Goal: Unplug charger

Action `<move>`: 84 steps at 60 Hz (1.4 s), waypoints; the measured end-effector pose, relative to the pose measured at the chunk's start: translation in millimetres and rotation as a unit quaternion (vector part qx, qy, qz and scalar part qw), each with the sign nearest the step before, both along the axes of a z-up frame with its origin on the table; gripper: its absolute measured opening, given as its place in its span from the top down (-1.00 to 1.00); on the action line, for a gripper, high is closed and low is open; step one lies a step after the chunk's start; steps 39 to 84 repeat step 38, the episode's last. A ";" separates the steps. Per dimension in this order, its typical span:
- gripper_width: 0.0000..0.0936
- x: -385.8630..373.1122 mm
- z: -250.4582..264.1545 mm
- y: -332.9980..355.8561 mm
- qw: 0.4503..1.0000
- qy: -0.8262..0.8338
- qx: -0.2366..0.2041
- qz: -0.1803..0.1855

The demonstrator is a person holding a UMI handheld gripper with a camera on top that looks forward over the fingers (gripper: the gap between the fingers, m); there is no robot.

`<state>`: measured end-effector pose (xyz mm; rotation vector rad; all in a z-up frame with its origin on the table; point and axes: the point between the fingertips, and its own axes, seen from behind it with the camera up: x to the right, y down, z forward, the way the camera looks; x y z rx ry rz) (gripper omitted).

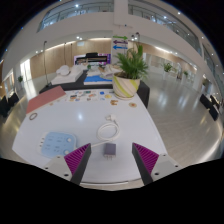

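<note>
Gripper [110, 157] fingers are held wide apart above the white table [150, 130], the small grey charger [109, 149] between them ungrasped; closing on it is judged next.

A long white table [120, 130] stood in a large, bright hall with a pale, glossy floor [185, 125]. A leafy potted plant [128, 72] sat at the table's far end. Beyond it stood a display stand [93, 62] and a white sofa [62, 72]. Upper-level windows [85, 12] and ceiling lights lit the room.
</note>
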<state>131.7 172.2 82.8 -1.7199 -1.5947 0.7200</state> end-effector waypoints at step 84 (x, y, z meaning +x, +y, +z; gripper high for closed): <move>-0.82 199.1 116.8 -10.4 0.999 -0.024 -0.023 0.022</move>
